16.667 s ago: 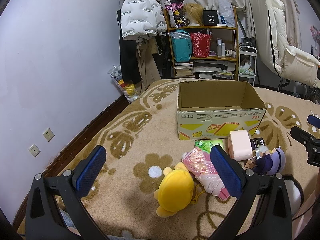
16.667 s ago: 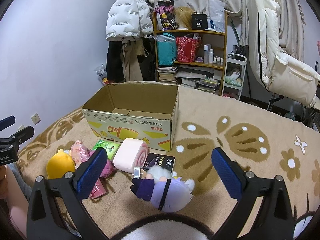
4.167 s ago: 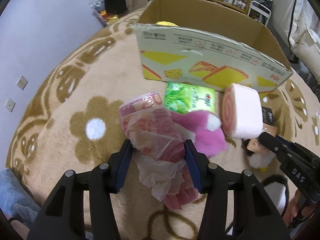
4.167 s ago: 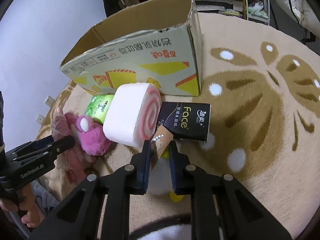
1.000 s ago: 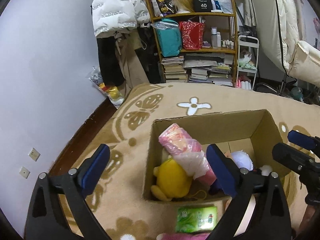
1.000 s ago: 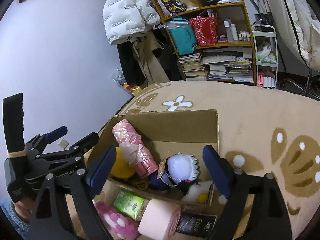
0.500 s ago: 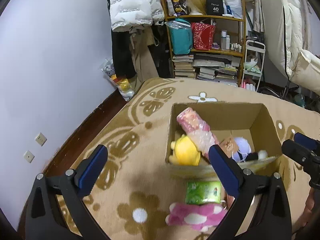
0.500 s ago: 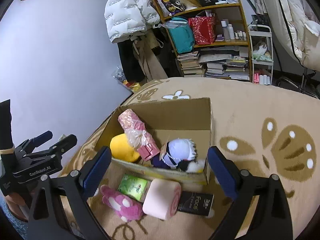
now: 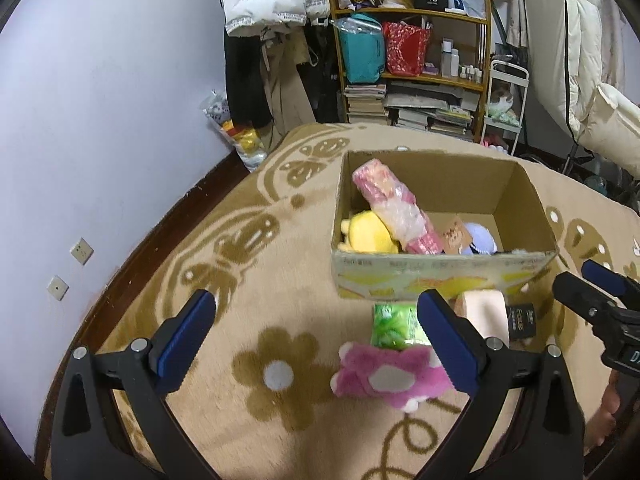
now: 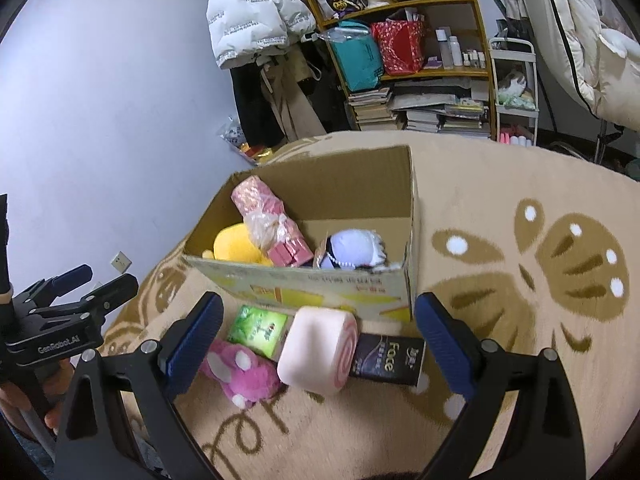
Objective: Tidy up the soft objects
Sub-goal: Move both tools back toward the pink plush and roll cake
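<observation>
Both grippers hang with jaws spread wide and empty. The left gripper has the pink plush lying on the carpet beside its right jaw. The right gripper frames the pink roll cushion, untouched, before the cardboard box.

Pink plush, green pack, tan flower-patterned carpet.
</observation>
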Tool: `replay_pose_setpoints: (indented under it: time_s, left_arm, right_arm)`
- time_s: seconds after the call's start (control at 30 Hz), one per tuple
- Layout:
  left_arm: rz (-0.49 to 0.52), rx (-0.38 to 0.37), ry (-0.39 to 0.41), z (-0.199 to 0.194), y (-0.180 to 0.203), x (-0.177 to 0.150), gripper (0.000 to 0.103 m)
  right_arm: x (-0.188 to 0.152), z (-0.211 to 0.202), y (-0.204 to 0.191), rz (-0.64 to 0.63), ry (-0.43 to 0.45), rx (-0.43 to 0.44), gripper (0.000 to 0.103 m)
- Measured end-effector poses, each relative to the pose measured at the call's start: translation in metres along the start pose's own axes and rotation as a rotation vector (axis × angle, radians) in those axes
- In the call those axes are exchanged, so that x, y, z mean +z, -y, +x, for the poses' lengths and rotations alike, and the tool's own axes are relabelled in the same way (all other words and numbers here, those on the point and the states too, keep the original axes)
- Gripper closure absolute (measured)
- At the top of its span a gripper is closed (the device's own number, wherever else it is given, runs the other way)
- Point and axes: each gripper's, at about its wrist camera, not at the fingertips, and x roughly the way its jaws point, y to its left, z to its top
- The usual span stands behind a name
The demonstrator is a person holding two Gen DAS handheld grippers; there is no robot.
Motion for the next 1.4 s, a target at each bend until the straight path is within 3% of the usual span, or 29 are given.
replay_pose_setpoints:
  time_s: [0.33,0.93,1.4]
  left_arm:
    - [0.016,-0.028,-0.09,0.027,0.013,-0.025,0.003]
    - [0.013,-0.072,-0.234,0.077,0.023,-0.041,0.003]
    - [-0.038,-0.059,-0.291,0.104,0.014,-0.043,0.003]
  right_arm:
    - [-0.016,0.028,0.006,0.022,-0.078,0.005,0.004]
    - [-0.022,0.069,0.018,0.068,-0.168,0.046,0.006]
    - [-0.025,0.096,0.014,0.06,-0.219,0.062,0.011]
